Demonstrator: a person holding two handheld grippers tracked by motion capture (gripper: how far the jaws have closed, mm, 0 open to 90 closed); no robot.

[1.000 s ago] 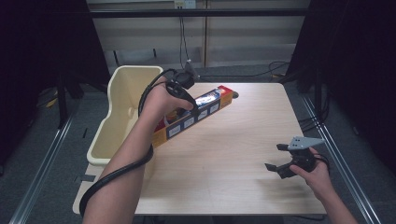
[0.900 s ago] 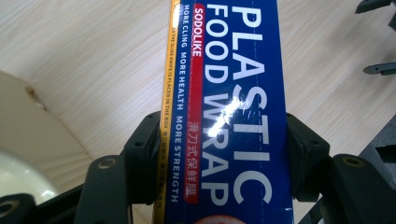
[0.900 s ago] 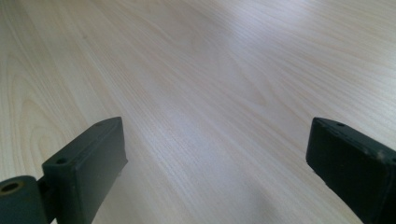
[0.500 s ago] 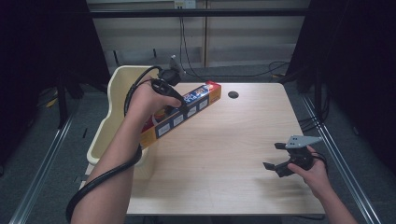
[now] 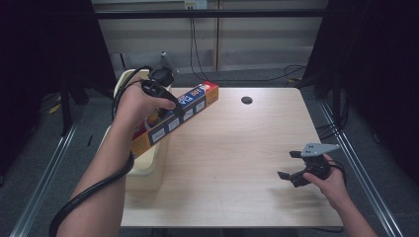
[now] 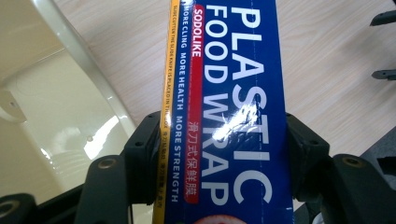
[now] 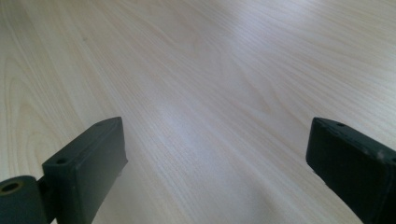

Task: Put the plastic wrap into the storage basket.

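The plastic wrap box (image 6: 224, 112) runs off the top and bottom edges of the left gripper view. In the high view a hand (image 5: 141, 106) hides its middle, and its label print is too small to read.

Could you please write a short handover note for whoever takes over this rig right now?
Left gripper: shut on the plastic wrap box, held tilted in the air over the table's left edge and the cream bin.
Right gripper: open, empty, low over the table near its right front corner.
Done: box lifted.
Left: probably lowering it into the bin and releasing.
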